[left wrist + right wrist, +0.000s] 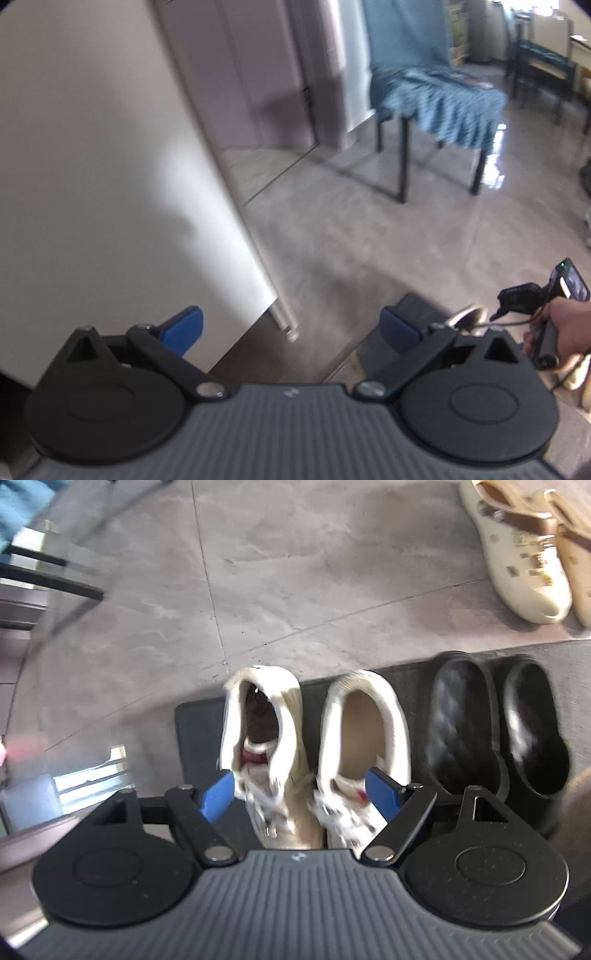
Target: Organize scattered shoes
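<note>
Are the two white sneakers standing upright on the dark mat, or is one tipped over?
Both upright: the white sneakers stand side by side on the mat, openings facing up.

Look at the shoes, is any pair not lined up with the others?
Yes. The white sneakers and black slippers sit side by side on the dark mat, but the cream clogs lie off it on the bare floor tiles, angled differently. Both grippers' jaws are open and hold nothing.

Two white sneakers point(314, 746), two black slippers point(495, 723), two cream clogs point(524, 557), one chair point(436, 92).
</note>
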The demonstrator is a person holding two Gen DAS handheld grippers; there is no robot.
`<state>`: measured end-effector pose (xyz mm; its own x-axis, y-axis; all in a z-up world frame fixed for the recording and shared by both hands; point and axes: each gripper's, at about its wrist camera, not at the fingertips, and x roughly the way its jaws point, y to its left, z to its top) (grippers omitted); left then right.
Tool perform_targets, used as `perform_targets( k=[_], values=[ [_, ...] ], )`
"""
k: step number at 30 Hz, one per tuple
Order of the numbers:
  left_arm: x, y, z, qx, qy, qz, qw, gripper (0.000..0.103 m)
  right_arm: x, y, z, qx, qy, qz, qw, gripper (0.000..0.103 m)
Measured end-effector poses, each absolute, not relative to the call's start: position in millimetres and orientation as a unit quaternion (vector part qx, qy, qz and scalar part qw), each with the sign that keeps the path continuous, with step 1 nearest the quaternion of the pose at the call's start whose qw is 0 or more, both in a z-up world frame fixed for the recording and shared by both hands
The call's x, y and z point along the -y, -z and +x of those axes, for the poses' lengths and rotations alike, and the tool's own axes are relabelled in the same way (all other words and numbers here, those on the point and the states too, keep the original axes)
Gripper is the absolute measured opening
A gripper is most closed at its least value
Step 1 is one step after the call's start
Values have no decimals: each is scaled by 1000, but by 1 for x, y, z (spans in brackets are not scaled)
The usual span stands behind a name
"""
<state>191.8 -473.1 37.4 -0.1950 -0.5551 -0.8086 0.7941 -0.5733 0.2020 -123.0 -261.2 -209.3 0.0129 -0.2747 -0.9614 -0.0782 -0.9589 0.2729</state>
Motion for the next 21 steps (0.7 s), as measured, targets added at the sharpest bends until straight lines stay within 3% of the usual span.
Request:
perform_targets(
  k=[4,6,10,11,14,21],
  values=[
    [491,-63,236,-232,703,408,534,100,286,218,-127,87,687,715,98,80],
    [504,-94,265,-239,672,374,593,101,298,217,-128,58,683,718,120,80],
    [515,-155,318,-243,640,313,659,102,319,167,-102,-111,662,700,244,80],
    [516,-170,330,-235,637,298,671,103,329,145,-82,-192,639,680,303,80],
    [519,-204,374,-228,637,258,690,103,338,110,-43,-283,586,650,393,80],
    [543,-207,449,-230,684,210,659,103,355,79,27,-338,519,628,472,80]
  ],
)
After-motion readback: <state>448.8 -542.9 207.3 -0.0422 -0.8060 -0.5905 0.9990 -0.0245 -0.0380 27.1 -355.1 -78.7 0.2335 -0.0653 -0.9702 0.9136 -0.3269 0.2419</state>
